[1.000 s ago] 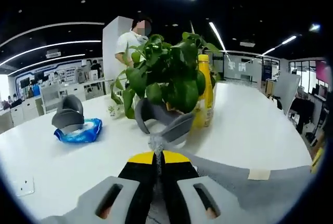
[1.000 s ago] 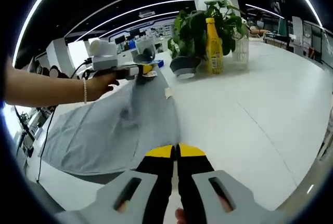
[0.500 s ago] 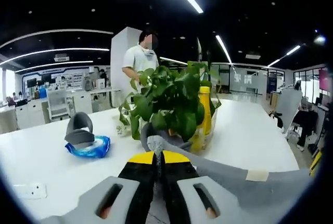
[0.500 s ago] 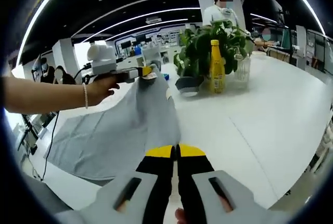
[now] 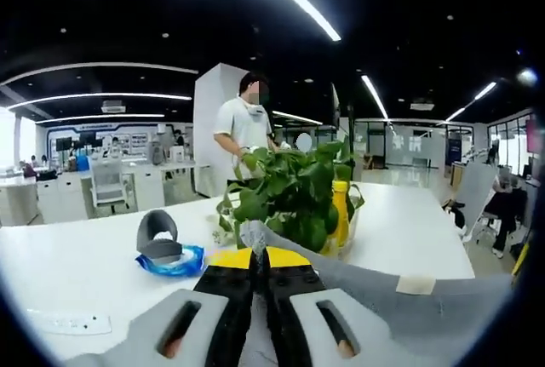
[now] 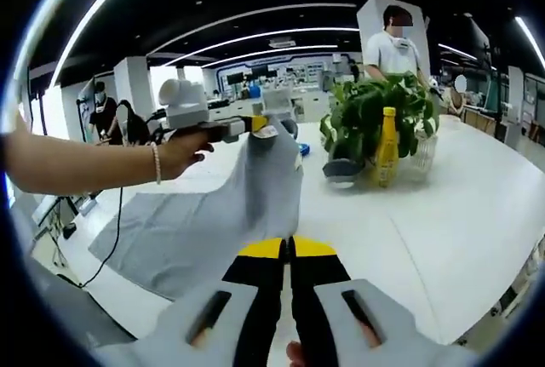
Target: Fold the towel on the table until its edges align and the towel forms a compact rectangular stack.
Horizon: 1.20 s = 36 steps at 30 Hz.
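A grey towel [image 6: 213,218] hangs lifted off the white table [image 6: 400,231], its lower part still lying on the tabletop at the left. My left gripper [image 5: 259,256] is shut on one corner of the towel [image 5: 255,235]; that gripper [image 6: 254,123] also appears in the right gripper view, held up by a hand with a bracelet [image 6: 183,152]. My right gripper [image 6: 287,249] is shut on the near edge of the towel. A small beige label [image 5: 415,283] sits on the cloth in the left gripper view.
A potted green plant [image 5: 294,201] and a yellow bottle [image 5: 341,214] stand on the table ahead. A blue bag [image 5: 174,262] with a grey headrest-like object [image 5: 157,235] lies at the left. A person [image 5: 243,137] stands behind the table. A power socket [image 5: 72,323] sits near the left.
Both grippers have risen with the towel, lifting more of it off the table. The plant and bottle now look farther away and lower in both views.
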Motion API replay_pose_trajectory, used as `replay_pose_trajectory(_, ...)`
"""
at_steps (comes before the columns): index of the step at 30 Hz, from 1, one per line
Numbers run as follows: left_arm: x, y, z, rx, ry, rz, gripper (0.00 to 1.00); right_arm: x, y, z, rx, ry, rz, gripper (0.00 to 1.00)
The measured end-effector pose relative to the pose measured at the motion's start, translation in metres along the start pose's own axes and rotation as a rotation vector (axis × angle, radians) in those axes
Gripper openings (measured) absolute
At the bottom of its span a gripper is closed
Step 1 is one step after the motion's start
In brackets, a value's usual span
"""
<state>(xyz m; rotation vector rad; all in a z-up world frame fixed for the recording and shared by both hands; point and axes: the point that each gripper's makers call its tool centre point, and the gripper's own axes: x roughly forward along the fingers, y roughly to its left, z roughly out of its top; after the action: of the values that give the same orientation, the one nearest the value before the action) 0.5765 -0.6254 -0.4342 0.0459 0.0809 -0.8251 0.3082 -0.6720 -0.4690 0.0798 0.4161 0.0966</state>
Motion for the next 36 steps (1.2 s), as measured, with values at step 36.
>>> replay_pose_trajectory(36,-0.151,0.093,0.059,-0.02,-0.112,0.149,0.04,-0.014,0.183,0.039,-0.184,-0.024,0.301,0.0)
